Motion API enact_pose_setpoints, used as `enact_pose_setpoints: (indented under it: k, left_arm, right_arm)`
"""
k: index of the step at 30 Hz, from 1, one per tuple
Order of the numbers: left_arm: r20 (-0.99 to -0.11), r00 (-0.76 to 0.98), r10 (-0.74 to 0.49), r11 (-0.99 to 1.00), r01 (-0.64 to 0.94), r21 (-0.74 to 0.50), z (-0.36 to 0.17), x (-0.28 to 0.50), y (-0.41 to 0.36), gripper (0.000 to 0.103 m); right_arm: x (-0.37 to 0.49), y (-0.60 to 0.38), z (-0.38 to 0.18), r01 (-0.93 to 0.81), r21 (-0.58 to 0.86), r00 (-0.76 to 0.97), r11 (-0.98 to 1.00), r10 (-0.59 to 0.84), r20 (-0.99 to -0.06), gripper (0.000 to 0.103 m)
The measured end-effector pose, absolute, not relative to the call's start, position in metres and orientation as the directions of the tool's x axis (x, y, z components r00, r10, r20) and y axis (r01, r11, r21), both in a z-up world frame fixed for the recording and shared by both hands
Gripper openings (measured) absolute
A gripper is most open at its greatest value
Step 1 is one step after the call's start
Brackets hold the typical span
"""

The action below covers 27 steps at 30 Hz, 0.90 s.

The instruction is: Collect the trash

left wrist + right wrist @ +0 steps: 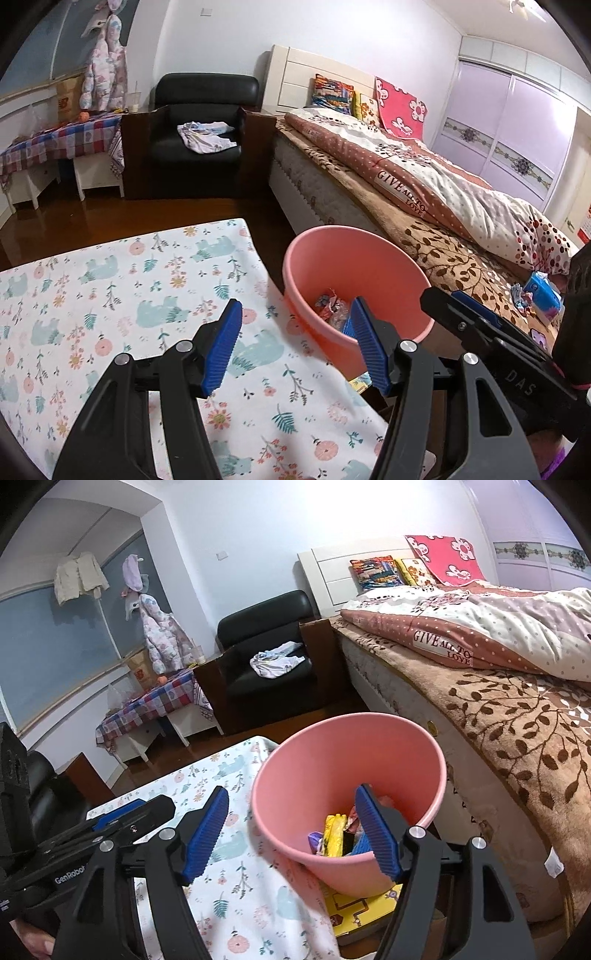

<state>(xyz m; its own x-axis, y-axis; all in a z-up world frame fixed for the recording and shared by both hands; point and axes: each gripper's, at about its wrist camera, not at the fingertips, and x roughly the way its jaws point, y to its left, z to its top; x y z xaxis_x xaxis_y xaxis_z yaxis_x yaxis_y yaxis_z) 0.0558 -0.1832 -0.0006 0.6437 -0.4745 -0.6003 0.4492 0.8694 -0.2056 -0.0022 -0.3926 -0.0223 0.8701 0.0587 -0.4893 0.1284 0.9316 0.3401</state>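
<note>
A pink bin [354,258] [332,760] stands on the floor between the floral-covered table [110,280] and the bed. Crumpled wrappers [332,308] lie in its bottom; from the right wrist view I see a yellow packet [334,832] among them. My left gripper [295,325] hangs open over the table's right edge, nothing between its blue pads. My right gripper [291,812] stands open just above the bin's near rim, empty. More trash, a blue tissue pack with wrappers [539,295], lies on the bed's brown blanket. In the left wrist view, the right gripper's body [498,339] shows at right.
The bed [517,709] with a rumpled quilt fills the right side. A black armchair [199,122] with a cloth on it stands at the back, a checked-cloth side table [62,140] to its left. A yellow box [362,904] lies under the bin. Dark wood floor [110,218] behind the table.
</note>
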Motion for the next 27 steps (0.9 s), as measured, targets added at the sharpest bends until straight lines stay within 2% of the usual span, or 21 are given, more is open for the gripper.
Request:
enact_pose_setpoints:
  k: [12, 27]
  left_arm:
    - [-0.586, 0.696, -0.415, 0.901, 0.403, -0.159, 0.0, 0.039, -0.161, 0.061]
    - [-0.543, 0.733, -0.409, 0.907, 0.393, -0.153, 0.008, 0.023, -0.14, 0.061]
  right_arm:
    - [-0.016, -0.375, -0.015, 0.117, 0.341, 0.878, 0.933, 0.063, -0.474, 0.074]
    - [-0.031, -0.35, -0.005, 0.1, 0.3, 0.885, 0.949, 0.053, -0.463, 0.075]
